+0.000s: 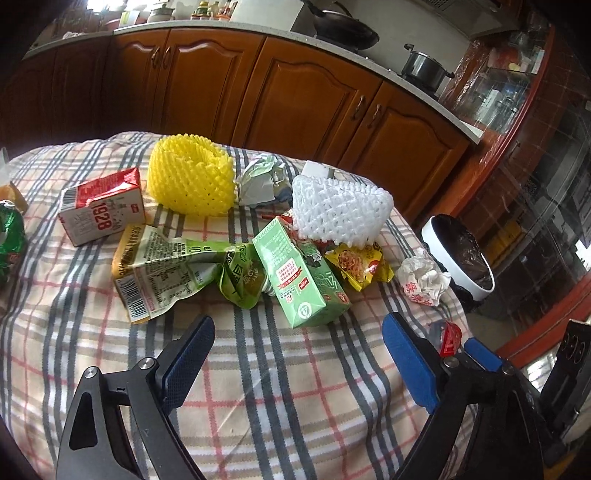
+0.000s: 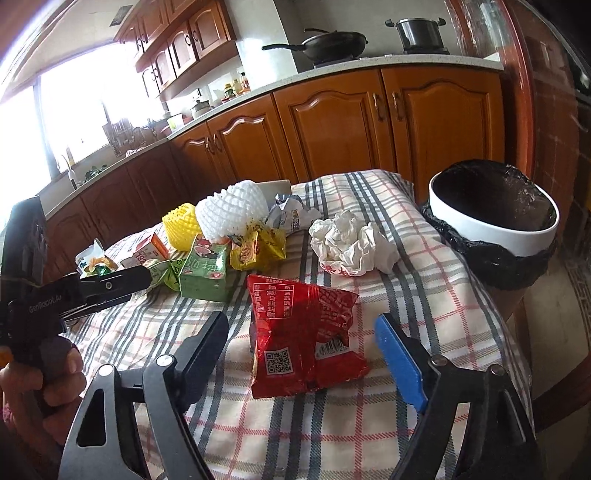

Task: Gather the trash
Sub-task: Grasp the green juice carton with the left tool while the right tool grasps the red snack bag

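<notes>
Bin (image 2: 495, 236) stands just beyond tablecloth (image 2: 443, 280) edge.

A home kitchen is shown. Wooden cabinets (image 2: 332, 122) are fitted under a pale counter (image 2: 369, 64), on which a wok (image 2: 325, 42) and a pot (image 2: 419, 33) are set. A table covered by a checked cloth (image 2: 424, 266) is placed beside a lined bin (image 2: 495, 218).
</notes>
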A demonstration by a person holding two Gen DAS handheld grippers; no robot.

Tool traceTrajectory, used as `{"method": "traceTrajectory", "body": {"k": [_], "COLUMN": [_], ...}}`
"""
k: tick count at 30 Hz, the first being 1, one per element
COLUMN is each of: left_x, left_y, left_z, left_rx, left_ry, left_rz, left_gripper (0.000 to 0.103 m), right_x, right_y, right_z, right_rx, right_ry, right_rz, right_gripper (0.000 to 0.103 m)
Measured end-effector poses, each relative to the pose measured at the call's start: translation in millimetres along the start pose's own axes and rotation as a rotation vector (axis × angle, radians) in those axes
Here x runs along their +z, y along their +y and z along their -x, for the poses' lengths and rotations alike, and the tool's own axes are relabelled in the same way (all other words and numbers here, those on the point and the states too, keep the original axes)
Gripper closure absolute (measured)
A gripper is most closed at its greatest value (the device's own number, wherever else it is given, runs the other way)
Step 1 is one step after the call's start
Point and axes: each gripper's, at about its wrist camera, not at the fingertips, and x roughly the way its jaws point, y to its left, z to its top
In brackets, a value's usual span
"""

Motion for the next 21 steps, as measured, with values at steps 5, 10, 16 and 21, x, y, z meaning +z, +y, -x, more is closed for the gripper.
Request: {"method": "traceTrajectory", "body": {"k": [5, 10, 16, 21], "left_x": [14.3, 24.0, 27.0, 22.0], "left_y": [6.0, 5.5, 0.6, 0.3], "left_z": [-28.8, -49.6, -63.9, -52.4], "left_rx": [-0.023, -0.029, -0.059, -0.073], "left_ry": [0.055, 0.077, 0.107, 0.085], "left_rz": [0.043, 0.045, 0.033, 0.009], "left_gripper": [0.017, 0.028, 0.056, 0.065], "right_x": [4.5, 6.0, 6.4, 5.7], "right_y": [-7.0, -13.2, -16.8, -13.7], "right_z": [-11.9, -27.0, -30.7, -26.3], "right_rx": [0.006, 0.022, 0.04, 0.06], "right_ry": [0.037, 0.083, 0.103, 0.101], "right_rz": [-0.022, -0.042, -0.057, -0.046], "right_gripper": [0.024, 0.036, 0.052, 0.061]}}
